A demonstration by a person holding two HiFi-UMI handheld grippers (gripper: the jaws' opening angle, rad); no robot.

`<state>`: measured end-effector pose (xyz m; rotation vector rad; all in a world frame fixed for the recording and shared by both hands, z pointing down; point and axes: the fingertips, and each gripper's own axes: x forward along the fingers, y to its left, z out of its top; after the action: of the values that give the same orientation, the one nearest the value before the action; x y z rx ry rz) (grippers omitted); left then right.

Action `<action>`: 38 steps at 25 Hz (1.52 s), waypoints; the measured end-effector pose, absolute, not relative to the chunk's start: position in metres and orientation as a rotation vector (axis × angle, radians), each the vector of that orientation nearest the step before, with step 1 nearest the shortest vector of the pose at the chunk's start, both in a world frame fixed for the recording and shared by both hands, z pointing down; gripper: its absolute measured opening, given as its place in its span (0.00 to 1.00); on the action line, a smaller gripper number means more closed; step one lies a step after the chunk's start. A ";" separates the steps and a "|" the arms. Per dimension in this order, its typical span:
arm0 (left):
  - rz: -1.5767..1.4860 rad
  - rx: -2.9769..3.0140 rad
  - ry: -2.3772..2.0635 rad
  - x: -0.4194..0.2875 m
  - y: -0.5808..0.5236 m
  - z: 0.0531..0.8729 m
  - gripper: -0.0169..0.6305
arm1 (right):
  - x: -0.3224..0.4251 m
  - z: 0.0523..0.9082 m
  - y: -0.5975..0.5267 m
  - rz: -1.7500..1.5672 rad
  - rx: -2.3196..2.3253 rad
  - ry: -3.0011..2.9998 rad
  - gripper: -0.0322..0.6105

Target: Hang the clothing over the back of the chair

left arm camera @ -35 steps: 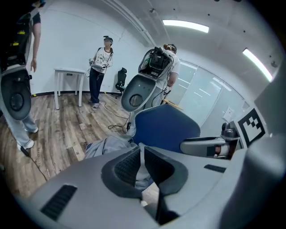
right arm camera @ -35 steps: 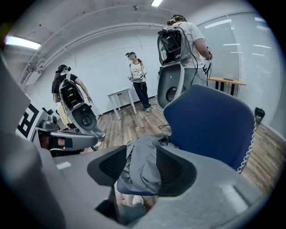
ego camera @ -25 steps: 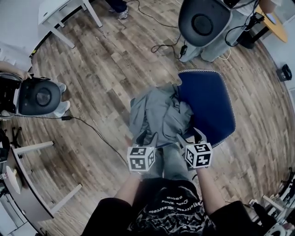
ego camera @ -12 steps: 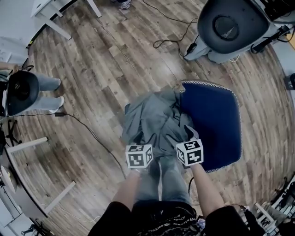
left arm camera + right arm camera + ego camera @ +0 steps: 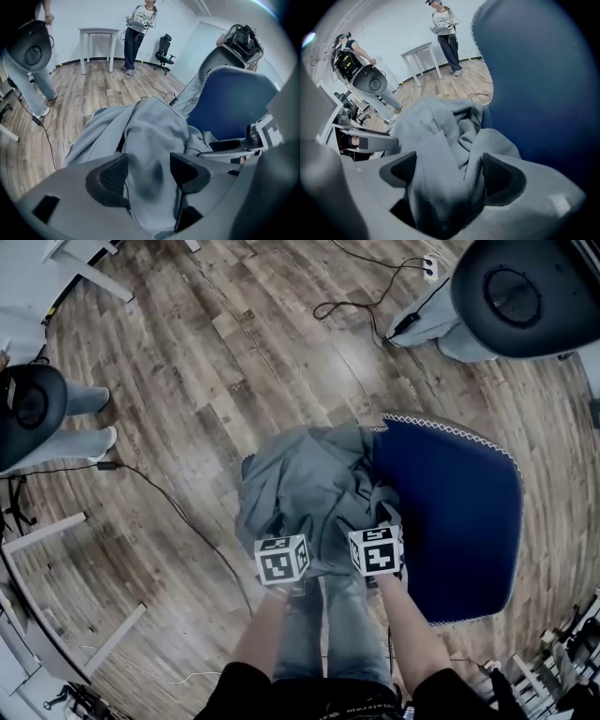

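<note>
Head view, looking steeply down. The crumpled grey fabric garment (image 5: pixel 305 488) lies bunched against the left-hand edge of the blue padded chair with white stitched piping (image 5: pixel 459 521), touching it and spilling away from it over the wood-plank floor (image 5: pixel 234 362). Its longer axis runs from my 2 tools away toward the top of the picture, roughly along that edge of the chair; the near end lies under the tools.

Left tool (image 5: pixel 284 545): in the left gripper view I read its jaws apart, having just been opening, with a rounded ridge of the garment (image 5: pixel 154 136) lying between them. The ribbed face of 1 pad (image 5: pixel 112 176) stands bare, so I see no pinch on the cloth. The ridge points straight ahead along the jaws, with the chair (image 5: pixel 234 108) upright to its right.

Right tool (image 5: pixel 377 538): the right gripper view shows its jaws likewise wide, just opened, with a seamed fold of the garment (image 5: pixel 440 154) loose between them. The chair (image 5: pixel 543 84) fills the right of that view.

The 2 tools sit side by side, both pointing steeply down.
</note>
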<state>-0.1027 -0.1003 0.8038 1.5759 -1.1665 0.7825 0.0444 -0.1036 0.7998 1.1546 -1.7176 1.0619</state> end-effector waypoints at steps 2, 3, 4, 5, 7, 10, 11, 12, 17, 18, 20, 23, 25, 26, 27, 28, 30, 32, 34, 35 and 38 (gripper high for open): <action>0.803 1.553 -1.137 -0.100 -0.097 0.818 0.44 | 0.044 0.813 -0.104 1.055 1.121 -1.688 0.72; 0.809 1.542 -1.117 -0.097 -0.096 0.825 0.44 | 0.043 0.820 -0.104 1.052 1.105 -1.676 0.72; 0.811 1.532 -1.095 -0.093 -0.095 0.831 0.44 | 0.041 0.827 -0.105 1.056 1.085 -1.667 0.72; 0.809 1.523 -1.076 -0.089 -0.095 0.837 0.44 | 0.039 0.832 -0.106 1.067 1.062 -1.659 0.72; 0.797 1.503 -1.057 -0.083 -0.097 0.846 0.44 | 0.035 0.840 -0.107 1.099 1.017 -1.646 0.72; 0.779 1.487 -1.050 -0.081 -0.099 0.851 0.38 | 0.033 0.844 -0.110 1.114 0.999 -1.636 0.63; 0.772 1.503 -1.039 -0.079 -0.100 0.850 0.33 | 0.034 0.843 -0.112 1.101 1.004 -1.643 0.57; 0.762 1.531 -1.023 -0.076 -0.102 0.848 0.25 | 0.034 0.841 -0.114 1.082 1.010 -1.659 0.50; 0.667 1.639 -0.981 -0.057 -0.110 0.824 0.14 | 0.021 0.818 -0.122 0.999 1.031 -1.772 0.21; 0.651 1.665 -0.973 -0.053 -0.112 0.817 0.14 | 0.021 0.812 -0.123 1.000 1.046 -1.790 0.20; 0.623 1.734 -0.946 -0.045 -0.115 0.800 0.13 | 0.023 0.800 -0.124 1.012 1.085 -1.821 0.19; 0.542 1.854 -0.891 -0.038 -0.119 0.761 0.13 | 0.031 0.772 -0.125 1.016 1.159 -1.876 0.19; 0.460 1.917 -0.859 -0.037 -0.119 0.731 0.13 | 0.034 0.743 -0.126 1.013 1.207 -1.937 0.19; 0.422 1.941 -0.847 -0.037 -0.119 0.715 0.13 | 0.035 0.727 -0.126 1.002 1.227 -1.968 0.18; 0.395 1.967 -0.840 -0.039 -0.118 0.698 0.13 | 0.037 0.710 -0.125 0.983 1.243 -1.997 0.19; 0.381 1.999 -0.836 -0.040 -0.118 0.682 0.13 | 0.037 0.693 -0.125 0.958 1.254 -2.024 0.19; 0.376 2.081 -0.826 -0.042 -0.119 0.651 0.13 | 0.037 0.660 -0.126 0.904 1.269 -2.079 0.18; 0.369 2.167 -0.803 -0.040 -0.121 0.619 0.13 | 0.034 0.629 -0.127 0.860 1.283 -2.126 0.18; 0.357 2.240 -0.770 -0.039 -0.116 0.587 0.13 | 0.031 0.602 -0.122 0.833 1.287 -2.160 0.18; 0.354 2.272 -0.754 -0.039 -0.112 0.572 0.13 | 0.029 0.588 -0.118 0.824 1.290 -2.177 0.18; 0.312 2.350 -0.716 -0.041 -0.103 0.527 0.13 | 0.026 0.546 -0.112 0.837 1.336 -2.252 0.18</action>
<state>-0.0413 -0.1031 0.5267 2.3504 -0.7161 0.3119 0.0258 -0.1121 0.5457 1.3361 -2.2518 0.8371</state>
